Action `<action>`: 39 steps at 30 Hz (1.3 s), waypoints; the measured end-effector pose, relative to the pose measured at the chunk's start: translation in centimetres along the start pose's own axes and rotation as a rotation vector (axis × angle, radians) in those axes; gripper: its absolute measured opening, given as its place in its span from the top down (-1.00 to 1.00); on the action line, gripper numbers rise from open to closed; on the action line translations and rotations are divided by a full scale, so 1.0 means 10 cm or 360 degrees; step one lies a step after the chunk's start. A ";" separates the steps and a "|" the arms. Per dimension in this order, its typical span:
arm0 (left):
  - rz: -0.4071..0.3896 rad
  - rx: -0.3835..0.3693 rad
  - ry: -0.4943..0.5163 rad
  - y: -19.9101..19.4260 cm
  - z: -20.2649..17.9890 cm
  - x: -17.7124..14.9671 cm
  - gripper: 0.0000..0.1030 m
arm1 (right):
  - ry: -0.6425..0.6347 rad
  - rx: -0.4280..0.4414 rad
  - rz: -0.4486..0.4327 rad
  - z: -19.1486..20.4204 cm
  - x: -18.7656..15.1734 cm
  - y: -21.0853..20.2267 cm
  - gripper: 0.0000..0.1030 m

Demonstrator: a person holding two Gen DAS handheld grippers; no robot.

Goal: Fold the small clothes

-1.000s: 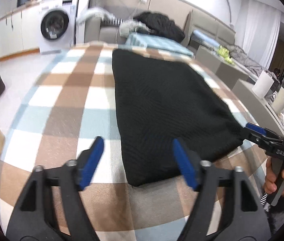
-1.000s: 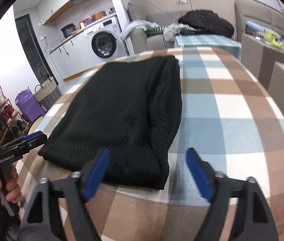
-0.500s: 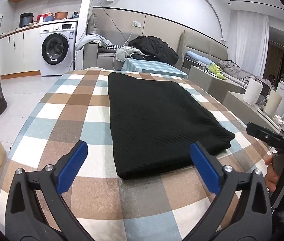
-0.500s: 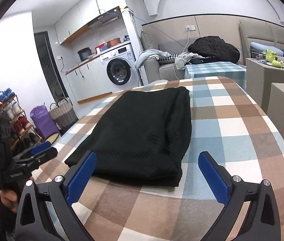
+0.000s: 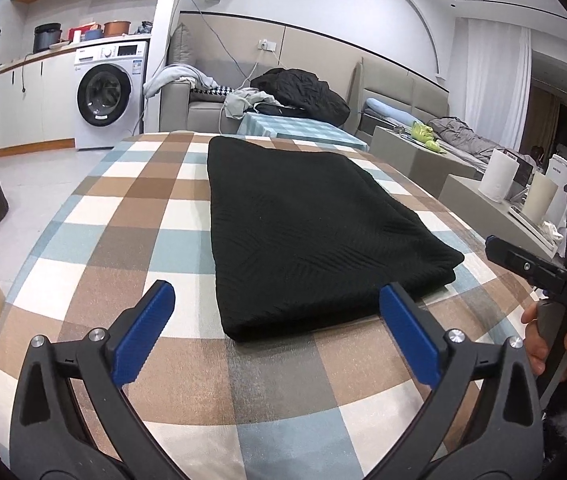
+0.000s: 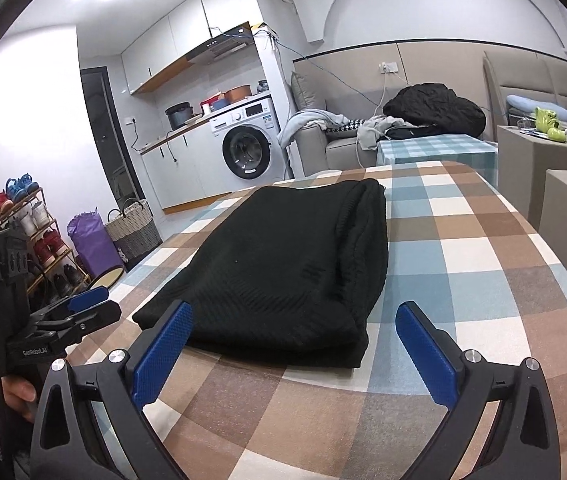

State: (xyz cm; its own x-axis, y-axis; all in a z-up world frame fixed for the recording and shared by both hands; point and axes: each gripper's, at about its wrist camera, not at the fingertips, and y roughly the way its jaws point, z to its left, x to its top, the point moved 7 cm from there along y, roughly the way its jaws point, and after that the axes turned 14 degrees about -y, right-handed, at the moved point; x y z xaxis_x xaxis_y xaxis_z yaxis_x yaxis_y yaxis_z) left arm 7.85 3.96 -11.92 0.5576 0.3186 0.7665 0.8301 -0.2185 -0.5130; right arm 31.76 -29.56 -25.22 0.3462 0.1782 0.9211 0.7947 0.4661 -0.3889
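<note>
Lying just past both open grippers: folded garment (image 5: 307,236).

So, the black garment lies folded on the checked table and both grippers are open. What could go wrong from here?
1. The black garment is thick, with several layers at its near edge. A pinch there by the left gripper or right gripper may catch only the top layer and undo the fold.
2. The tablecloth lies directly under it, so a low grasp could also catch the cloth.
3. The near right corner sits close to the table's edge and could slide off if pulled.
</note>
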 end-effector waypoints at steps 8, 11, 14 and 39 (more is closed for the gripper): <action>-0.0007 0.0011 0.0010 0.00 0.02 0.00 -0.97 | -0.0024 -0.0002 0.0007 0.02 -0.01 0.01 -0.99; -0.0006 0.0008 0.0023 0.00 0.02 -0.01 -0.97 | -0.0024 0.0001 0.0005 0.02 -0.01 0.01 -0.99; -0.0008 0.0005 0.0028 0.01 0.02 -0.02 -0.97 | -0.0015 0.0006 0.0009 0.02 0.00 0.01 -0.99; -0.0013 0.0019 0.0034 -0.01 0.02 -0.03 -0.97 | 0.0016 0.0016 0.0009 -0.02 -0.03 0.01 -0.99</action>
State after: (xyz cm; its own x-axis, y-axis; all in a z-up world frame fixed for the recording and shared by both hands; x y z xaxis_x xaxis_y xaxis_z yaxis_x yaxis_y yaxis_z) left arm 7.62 4.04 -12.20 0.5508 0.3002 0.7788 0.8346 -0.2049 -0.5113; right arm 31.85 -29.72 -25.57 0.3558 0.1719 0.9186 0.7878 0.4735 -0.3938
